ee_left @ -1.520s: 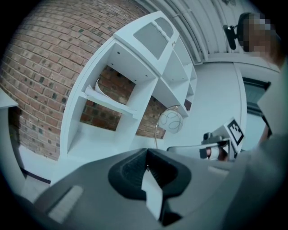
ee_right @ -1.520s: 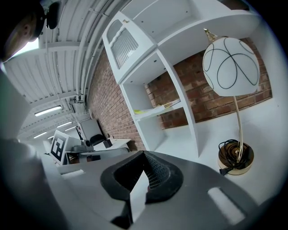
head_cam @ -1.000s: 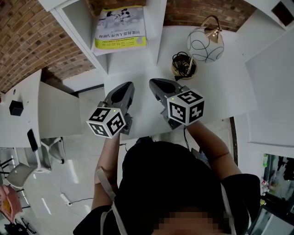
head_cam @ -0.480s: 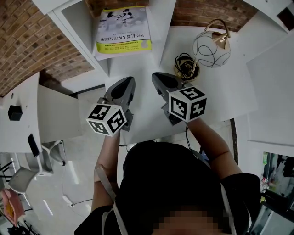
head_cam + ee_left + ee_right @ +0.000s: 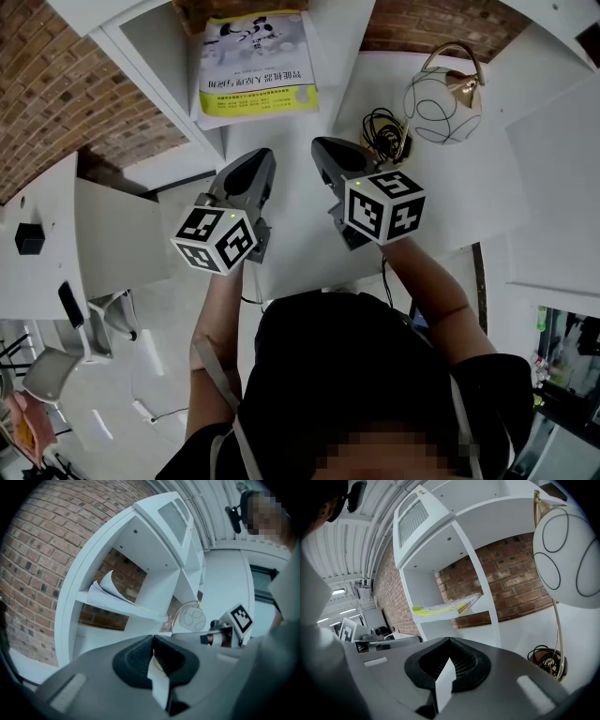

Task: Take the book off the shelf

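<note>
Head view: left claw [image 5: 259, 157] and right claw [image 5: 324, 146] sit side by side over the white table [image 5: 291, 246]. Both jaw pairs are pressed together with nothing between them. Bare table runs ahead of both tips up to the shelf [image 5: 159, 66]. Cable coil [image 5: 384, 137] is just beside the right claw's tip, globe lamp [image 5: 442, 92] beyond it, so that side is tight. Book [image 5: 255, 61] lies flat on a shelf board above table level, an upright panel on either side, front edge at the board's lip, one page corner curled up. Cover is white with a yellow-green band; print too small to read.
</note>
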Tool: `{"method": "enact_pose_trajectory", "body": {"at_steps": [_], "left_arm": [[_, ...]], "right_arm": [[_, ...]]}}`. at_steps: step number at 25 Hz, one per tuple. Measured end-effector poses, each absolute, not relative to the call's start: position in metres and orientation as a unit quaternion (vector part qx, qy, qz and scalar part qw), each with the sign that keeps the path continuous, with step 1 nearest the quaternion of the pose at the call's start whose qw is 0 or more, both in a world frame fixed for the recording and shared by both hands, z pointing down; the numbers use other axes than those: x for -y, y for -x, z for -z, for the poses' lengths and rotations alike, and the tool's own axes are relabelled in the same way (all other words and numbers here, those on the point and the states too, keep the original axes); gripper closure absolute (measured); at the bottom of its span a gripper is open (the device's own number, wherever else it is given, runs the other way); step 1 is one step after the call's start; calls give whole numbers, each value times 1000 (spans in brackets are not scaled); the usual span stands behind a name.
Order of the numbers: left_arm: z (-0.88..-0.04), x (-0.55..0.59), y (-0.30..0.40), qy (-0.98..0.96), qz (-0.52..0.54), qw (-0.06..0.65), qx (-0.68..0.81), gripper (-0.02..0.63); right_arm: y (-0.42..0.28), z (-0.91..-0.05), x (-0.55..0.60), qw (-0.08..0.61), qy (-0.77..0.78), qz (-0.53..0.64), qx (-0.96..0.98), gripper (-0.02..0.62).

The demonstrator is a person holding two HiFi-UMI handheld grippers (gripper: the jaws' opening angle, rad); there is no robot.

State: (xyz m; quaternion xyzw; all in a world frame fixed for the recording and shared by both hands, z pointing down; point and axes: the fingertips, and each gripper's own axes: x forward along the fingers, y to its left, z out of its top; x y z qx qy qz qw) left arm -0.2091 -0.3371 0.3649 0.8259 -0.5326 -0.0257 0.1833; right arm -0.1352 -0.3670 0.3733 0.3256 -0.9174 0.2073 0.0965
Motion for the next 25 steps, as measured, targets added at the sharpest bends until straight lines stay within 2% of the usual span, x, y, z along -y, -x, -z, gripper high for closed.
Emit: {"method": "enact_pose_trajectory", "body": {"at_steps": [7,12,17,23,25], "left_arm": [[-354,353,218,-830,39,178,527,588],[-354,360,222,-832,48,183,522,554],[-356,366,223,-836,53,183,514,441],[-345,373,231,-832,111,200,505,341],[-344,376,231,-831,127,212,499,309]], "right_arm": [[141,-363,380,86,-347,-196,913,594],[143,-362,386,80,-358,-206,907,553],[147,-355,391,53,-353,-231,905,489],[154,-347,401,22,-345,-261,901,371],[157,-347,405,11,-337,-284,897,362]]}}
